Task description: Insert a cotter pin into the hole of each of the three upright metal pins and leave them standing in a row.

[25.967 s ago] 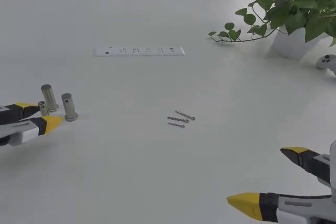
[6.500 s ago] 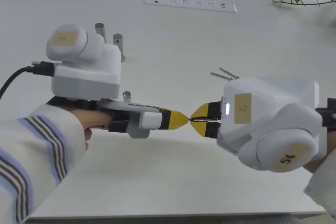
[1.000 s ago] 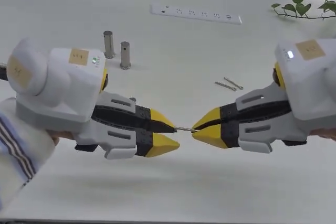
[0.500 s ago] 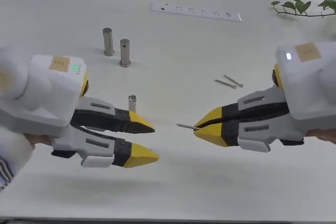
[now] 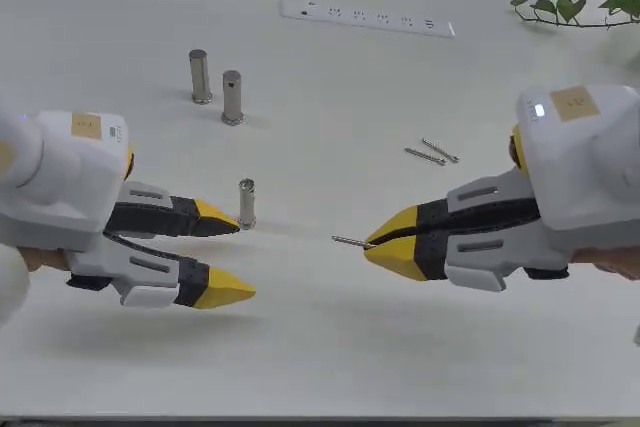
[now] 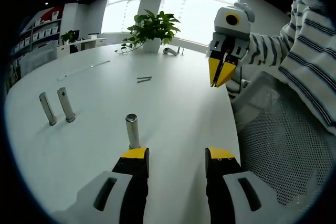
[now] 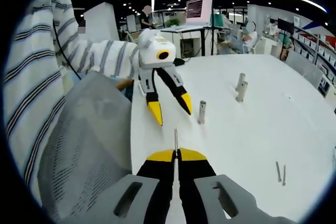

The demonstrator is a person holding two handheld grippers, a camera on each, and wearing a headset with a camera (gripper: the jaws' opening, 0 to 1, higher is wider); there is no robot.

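Your right gripper (image 5: 372, 247) has its fingers pinching a cotter pin (image 5: 348, 241), which pokes out level toward your left gripper (image 5: 245, 259). The left one's fingers are spread, with the upper tip just beside the near metal pin (image 5: 247, 203), which stands upright on the table (image 5: 320, 347). The two far metal pins (image 5: 232, 97) stand side by side farther back. The two loose cotter pins (image 5: 425, 156) lie off to the right.

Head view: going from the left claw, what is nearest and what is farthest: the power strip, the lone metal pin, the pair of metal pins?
1. the lone metal pin, just off the left claw tips.
2. the pair of metal pins, farther back on the table.
3. the power strip, far back, toward the right.
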